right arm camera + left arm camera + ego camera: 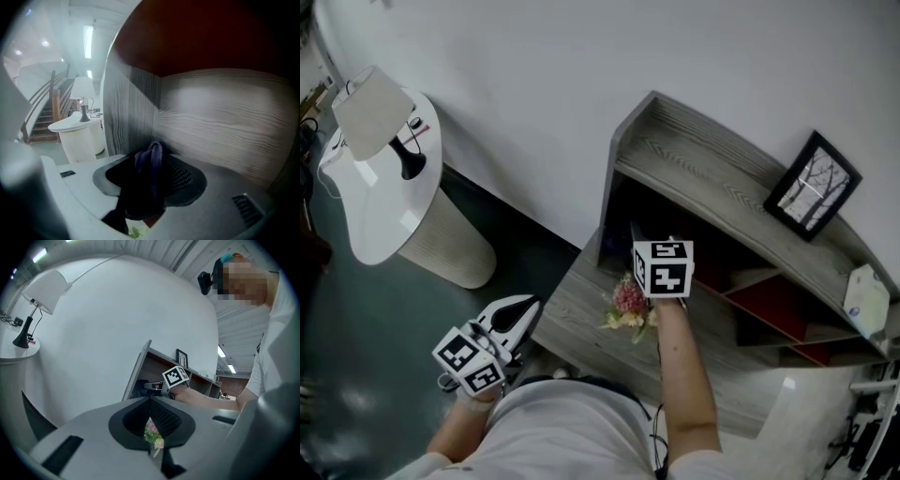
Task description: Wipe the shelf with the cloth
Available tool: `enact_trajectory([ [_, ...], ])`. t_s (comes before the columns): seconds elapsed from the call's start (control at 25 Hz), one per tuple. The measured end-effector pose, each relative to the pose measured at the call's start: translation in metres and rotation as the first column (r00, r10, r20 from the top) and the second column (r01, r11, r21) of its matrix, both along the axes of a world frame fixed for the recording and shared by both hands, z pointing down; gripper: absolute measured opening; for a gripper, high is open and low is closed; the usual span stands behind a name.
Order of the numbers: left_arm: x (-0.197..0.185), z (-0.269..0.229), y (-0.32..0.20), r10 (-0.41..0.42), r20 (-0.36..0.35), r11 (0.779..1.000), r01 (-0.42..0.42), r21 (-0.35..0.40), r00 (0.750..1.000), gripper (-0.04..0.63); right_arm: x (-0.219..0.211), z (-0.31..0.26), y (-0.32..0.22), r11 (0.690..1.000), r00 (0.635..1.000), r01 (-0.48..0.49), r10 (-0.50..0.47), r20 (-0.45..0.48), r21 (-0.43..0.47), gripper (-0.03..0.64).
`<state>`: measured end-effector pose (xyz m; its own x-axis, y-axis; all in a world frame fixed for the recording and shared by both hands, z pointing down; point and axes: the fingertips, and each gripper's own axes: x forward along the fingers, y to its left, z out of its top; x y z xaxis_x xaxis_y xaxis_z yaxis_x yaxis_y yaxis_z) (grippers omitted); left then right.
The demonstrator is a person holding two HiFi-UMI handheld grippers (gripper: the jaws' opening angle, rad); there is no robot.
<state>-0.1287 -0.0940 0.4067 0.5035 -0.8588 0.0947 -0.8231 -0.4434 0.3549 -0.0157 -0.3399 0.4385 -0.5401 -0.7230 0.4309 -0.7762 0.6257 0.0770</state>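
Observation:
The grey wooden shelf (712, 159) stands against the white wall. My right gripper (636, 236) reaches into its dark lower left compartment, tips in shadow. In the right gripper view its jaws (152, 152) stand apart near the corner of the wood-grain walls (225, 122). A dark blue cloth (151, 173) is bunched loosely between them. My left gripper (511, 319) hangs low at the left, off the shelf, shut and holding nothing. In its own view the left gripper (150, 400) points at the shelf (140, 366) and the right gripper (145, 386).
A bunch of pink and cream flowers (628, 305) lies on the shelf's low front board by my right forearm. A framed picture (813, 186) leans on the top board; a white object (865, 300) sits at the far right. A lamp (375, 112) stands on a round white table (384, 206).

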Motion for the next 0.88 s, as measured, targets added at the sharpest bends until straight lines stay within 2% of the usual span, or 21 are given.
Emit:
enact_trajectory([
  [0.08, 0.005, 0.003, -0.002, 0.016, 0.022, 1.0, -0.016, -0.007, 1.0, 0.015, 0.006, -0.006, 0.001, 1.0, 1.0, -0.01, 0.01, 0.016, 0.01, 0.21],
  [0.24, 0.012, 0.006, -0.014, 0.017, 0.088, 1.0, -0.017, -0.003, 0.996, 0.017, 0.021, -0.016, 0.01, 0.999, 0.998, -0.042, 0.04, 0.043, 0.034, 0.216],
  [0.36, 0.02, 0.004, -0.021, 0.049, 0.095, 0.999, -0.05, 0.006, 0.994, 0.017, 0.021, -0.023, 0.018, 0.997, 0.999, -0.014, 0.011, 0.044, 0.077, 0.216],
  [0.48, 0.023, 0.003, -0.022, 0.065, 0.095, 0.998, -0.067, 0.012, 0.993, 0.017, 0.006, -0.019, 0.021, 0.993, 0.996, 0.067, -0.061, -0.061, 0.101, 0.216],
  [0.6, 0.024, 0.006, -0.021, 0.065, 0.083, 0.998, -0.065, 0.005, 0.994, 0.017, -0.009, -0.006, 0.013, 0.985, 0.977, 0.135, -0.115, -0.179, 0.104, 0.221],
  [0.88, 0.019, 0.012, -0.015, 0.048, 0.079, 0.999, -0.047, -0.009, 0.996, 0.017, -0.031, 0.02, -0.016, 0.982, 0.944, 0.173, -0.143, -0.299, 0.075, 0.222],
])
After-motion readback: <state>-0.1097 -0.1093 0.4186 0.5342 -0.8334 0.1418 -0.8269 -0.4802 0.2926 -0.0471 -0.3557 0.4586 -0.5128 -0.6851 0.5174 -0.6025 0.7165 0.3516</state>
